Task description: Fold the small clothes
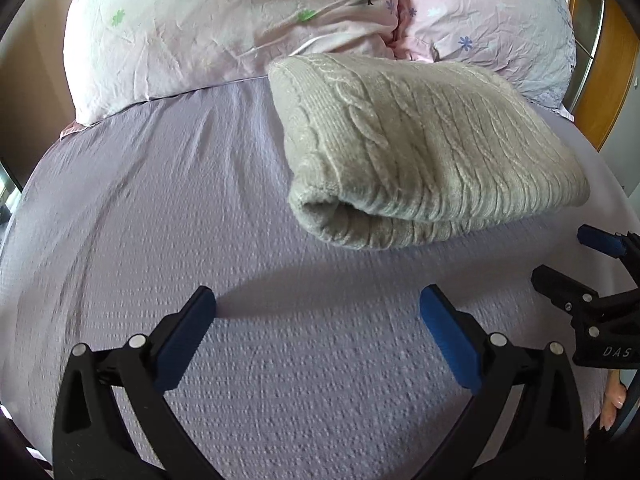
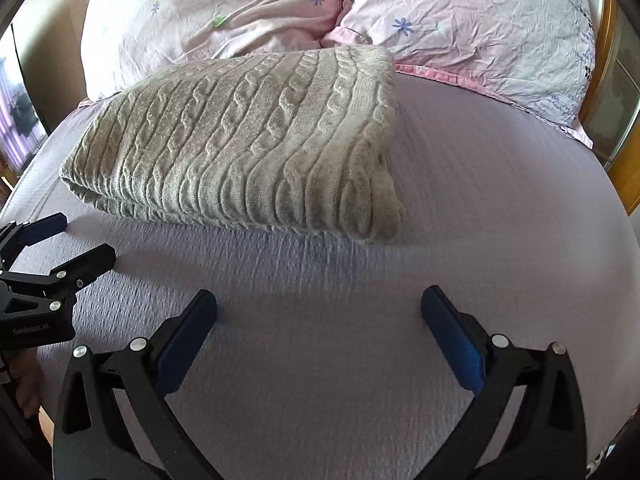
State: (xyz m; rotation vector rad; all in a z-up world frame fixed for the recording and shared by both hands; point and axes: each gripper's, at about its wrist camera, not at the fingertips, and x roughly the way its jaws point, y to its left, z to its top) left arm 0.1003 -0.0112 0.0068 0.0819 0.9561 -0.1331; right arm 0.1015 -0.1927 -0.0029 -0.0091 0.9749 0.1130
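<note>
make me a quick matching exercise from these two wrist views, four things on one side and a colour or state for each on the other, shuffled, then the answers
Things:
1. sweater
2. bedsheet
3. pillows
4. left gripper

Descriptions:
A. pink with a flower print
B. jaws apart, holding nothing
C. grey cable knit, folded into a bundle
D. lilac, textured, spread flat

Pairs: 1-C, 2-D, 3-A, 4-B

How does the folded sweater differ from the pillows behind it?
The sweater is grey cable knit, folded into a thick bundle; the pillows are smooth pink cotton printed with flowers and a tree. The sweater lies mid-bed; the pillows sit at the head. Both rest on the lilac sheet.
</note>
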